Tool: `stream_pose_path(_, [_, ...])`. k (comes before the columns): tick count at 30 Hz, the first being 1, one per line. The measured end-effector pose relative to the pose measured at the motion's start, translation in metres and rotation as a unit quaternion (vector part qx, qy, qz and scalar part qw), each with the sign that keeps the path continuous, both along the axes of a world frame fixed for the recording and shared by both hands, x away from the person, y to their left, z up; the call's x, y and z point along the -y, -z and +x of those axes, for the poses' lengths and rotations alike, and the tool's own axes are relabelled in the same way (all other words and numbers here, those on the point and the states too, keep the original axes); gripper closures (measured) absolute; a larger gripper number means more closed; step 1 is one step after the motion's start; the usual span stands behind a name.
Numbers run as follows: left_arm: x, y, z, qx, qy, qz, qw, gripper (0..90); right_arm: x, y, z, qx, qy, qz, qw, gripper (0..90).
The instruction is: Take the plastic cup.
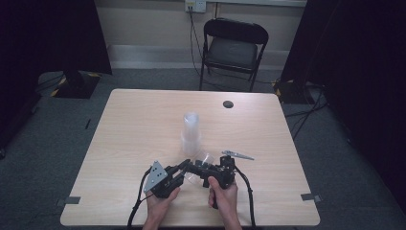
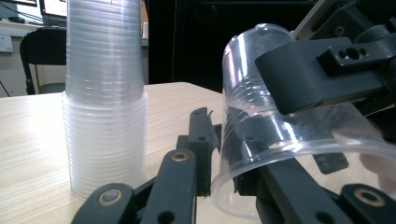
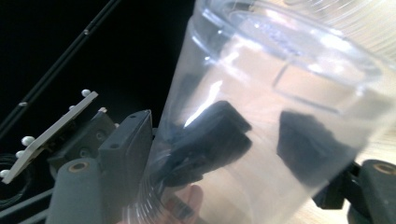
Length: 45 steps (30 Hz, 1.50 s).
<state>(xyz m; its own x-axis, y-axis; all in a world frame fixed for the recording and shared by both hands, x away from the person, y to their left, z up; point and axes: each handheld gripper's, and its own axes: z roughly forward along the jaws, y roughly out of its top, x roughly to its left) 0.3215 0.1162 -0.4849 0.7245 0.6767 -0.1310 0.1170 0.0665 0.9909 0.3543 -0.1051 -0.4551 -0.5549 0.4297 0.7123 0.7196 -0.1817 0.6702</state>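
A single clear plastic cup [image 1: 201,160] lies on its side between my two grippers, near the table's front edge. My left gripper [image 1: 184,168] is shut on the cup's rim [image 2: 222,177], one jaw outside the wall and the other inside. My right gripper [image 1: 193,167] faces it from the right, open, with a finger [image 2: 317,79] lying along the cup's outside. In the right gripper view the cup [image 3: 280,93] sits between the spread jaws of that gripper [image 3: 252,154], and the left gripper's fingers [image 3: 210,135] show dark through the plastic. A tall stack of clear cups [image 1: 191,130] [image 2: 105,102] stands upright mid-table, behind the grippers.
The wooden table [image 1: 134,120] has a round black cable hole [image 1: 228,104] at its far side. A black folding chair [image 1: 234,45] stands beyond the far edge. Cables trail from both grippers over the front edge.
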Motion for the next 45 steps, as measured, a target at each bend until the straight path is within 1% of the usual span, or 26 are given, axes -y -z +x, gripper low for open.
stream_pose_path(3, [0.0, 0.0, 0.0, -0.001, 0.004, 0.001, 1.0, 81.6, 0.001, 0.0, 0.0, 0.004, 0.0, -0.004, 1.0, 21.7])
stream_pose_path(4, [0.0, 0.0, 0.0, -0.001, 0.006, 0.006, 1.0, 81.7, 0.001, 0.0, 0.0, 0.008, 0.002, -0.008, 0.9999, 20.2])
stream_pose_path(6, [0.0, -0.001, -0.001, -0.004, 0.009, 0.01, 0.9999, 82.0, 0.002, 0.0, 0.0, 0.006, 0.001, -0.01, 0.9999, 20.1])
stream_pose_path(8, [-0.001, -0.001, -0.001, -0.007, 0.015, 0.012, 0.9998, 82.4, 0.002, 0.0, 0.0, 0.009, 0.005, -0.012, 0.9999, 19.1])
stream_pose_path(10, [-0.001, -0.002, -0.002, -0.011, 0.015, 0.017, 0.9997, 83.2, 0.003, -0.001, 0.0, 0.009, 0.006, -0.012, 0.9999, 18.7])
stream_pose_path(13, [-0.002, -0.003, -0.002, -0.01, 0.015, 0.017, 0.9997, 84.9, 0.006, -0.004, -0.002, 0.011, 0.009, -0.01, 0.9999, 18.4])
stream_pose_path(15, [-0.004, -0.003, -0.001, -0.012, 0.012, 0.016, 0.9997, 86.5, 0.009, -0.007, -0.004, 0.014, 0.007, -0.003, 0.9999, 17.2])
stream_pose_path(16, [-0.008, -0.004, 0.001, -0.013, 0.01, 0.012, 0.9998, 86.6, 0.011, -0.008, -0.005, 0.016, 0.009, -0.003, 0.9998, 17.0])
stream_pose_path(20, [-0.012, -0.005, 0.002, -0.014, 0.006, 0.005, 0.9999, 87.2, 0.015, -0.01, -0.006, 0.023, 0.009, 0.003, 0.9997, 17.0])
stream_pose_path(22, [-0.015, -0.006, 0.002, -0.011, -0.003, 0.006, 0.9999, 87.1, 0.017, -0.01, -0.006, 0.027, 0.011, 0.001, 0.9996, 17.1])
stream_pose_path(25, [-0.019, -0.009, 0.003, -0.01, 0.0, 0.002, 0.9999, 86.8, 0.019, -0.009, -0.005, 0.035, 0.012, 0.001, 0.9993, 17.3])
stream_pose_path(26, [-0.02, -0.009, 0.003, -0.011, 0.001, 0.0, 0.9999, 86.9, 0.02, -0.01, -0.005, 0.039, 0.013, -0.003, 0.9992, 17.6])
stream_pose_path(30, [-0.022, -0.012, 0.004, -0.008, 0.006, 0.003, 0.9999, 87.0, 0.023, -0.011, -0.007, 0.053, 0.016, -0.015, 0.9984, 19.7])
stream_pose_path(32, [-0.023, -0.014, 0.004, -0.009, 0.007, 0.007, 0.9999, 86.9, 0.024, -0.011, -0.008, 0.06, 0.015, -0.019, 0.9979, 19.8])
stream_pose_path(35, [-0.024, -0.017, 0.003, -0.016, 0.011, 0.005, 0.9998, 86.9, 0.027, -0.011, -0.009, 0.068, 0.018, -0.023, 0.9972, 20.1])
stream_pose_path(36, [-0.025, -0.018, 0.004, -0.017, 0.014, 0.007, 0.9997, 86.8, 0.027, -0.01, -0.01, 0.073, 0.018, -0.03, 0.9967, 20.2])
stream_pose_path(38, [-0.025, -0.019, 0.004, -0.024, 0.021, 0.004, 0.9995, 86.8, 0.029, -0.01, -0.011, 0.082, 0.024, -0.047, 0.9952, 20.4])
stream_pose_path(40, [-0.026, -0.021, 0.004, -0.032, 0.019, 0.015, 0.9992, 86.9, 0.03, -0.009, -0.012, 0.093, 0.029, -0.061, 0.9933, 20.4])
stream_pose_path(41, [-0.026, -0.022, 0.005, -0.033, 0.022, 0.018, 0.9991, 86.9, 0.031, -0.009, -0.013, 0.097, 0.03, -0.069, 0.9924, 20.3])
stream_pose_path(43, [-0.026, -0.024, 0.006, -0.043, 0.033, 0.02, 0.9983, 86.9, 0.032, -0.009, -0.014, 0.108, 0.03, -0.078, 0.9906, 19.6])
stream_pose_path(44, [-0.025, -0.025, 0.006, -0.044, 0.036, 0.026, 0.9981, 86.9, 0.033, -0.008, -0.015, 0.116, 0.028, -0.084, 0.9893, 17.4])
stream_pose_path(45, [-0.025, -0.025, 0.005, -0.045, 0.039, 0.031, 0.9977, 87.0, 0.034, -0.008, -0.016, 0.125, 0.027, -0.089, 0.9878, 17.1])
